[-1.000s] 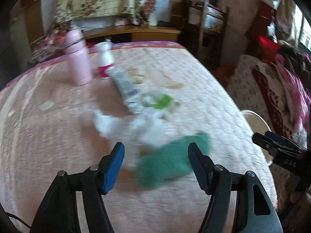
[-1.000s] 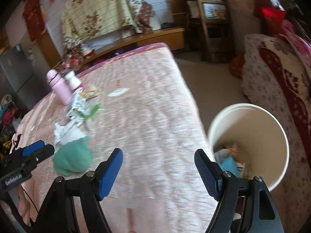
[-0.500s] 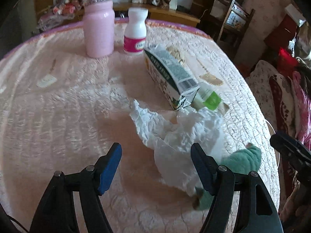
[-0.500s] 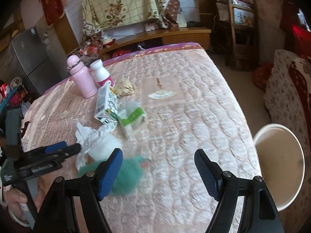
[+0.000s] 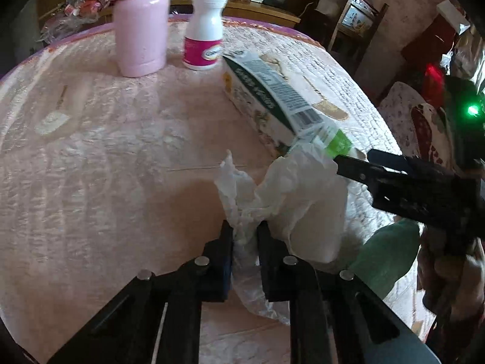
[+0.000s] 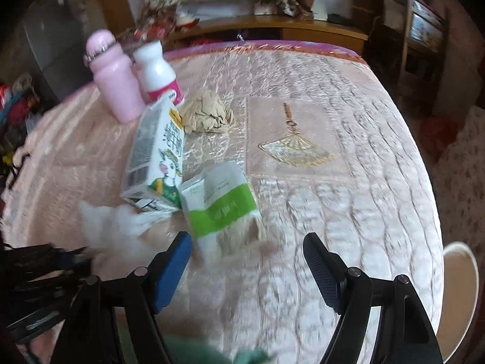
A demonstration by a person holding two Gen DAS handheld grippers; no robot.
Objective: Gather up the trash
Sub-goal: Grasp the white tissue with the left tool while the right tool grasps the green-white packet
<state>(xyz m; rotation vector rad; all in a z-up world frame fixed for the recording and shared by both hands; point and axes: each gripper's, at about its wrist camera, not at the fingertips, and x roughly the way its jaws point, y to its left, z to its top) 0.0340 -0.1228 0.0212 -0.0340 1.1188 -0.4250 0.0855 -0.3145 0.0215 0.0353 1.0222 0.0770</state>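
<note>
Our left tool (image 5: 245, 236) has just closed its jaws, and they now pinch a fold of the crumpled white plastic bag (image 5: 291, 200), which lies on the pink quilted surface (image 5: 106, 157). Our right tool (image 6: 247, 261) stands wide open with nothing between its jaws, hovering over the surface just in front of the white-and-green packet (image 6: 221, 200). In the left view it reaches in from the right, its tip near the bag's upper edge. A green cloth (image 5: 385, 261) lies just beside the bag, partly under the right tool. Beyond the bag a milk carton (image 5: 266, 100) lies on its side, touching the packet. Further back stand a pink bottle (image 5: 141, 27) and a white bottle with a pink label (image 5: 204, 36). A crumpled tan paper (image 6: 206, 115) sits near the carton's far end. A white bin (image 6: 460, 300) shows past the surface's right edge.
</note>
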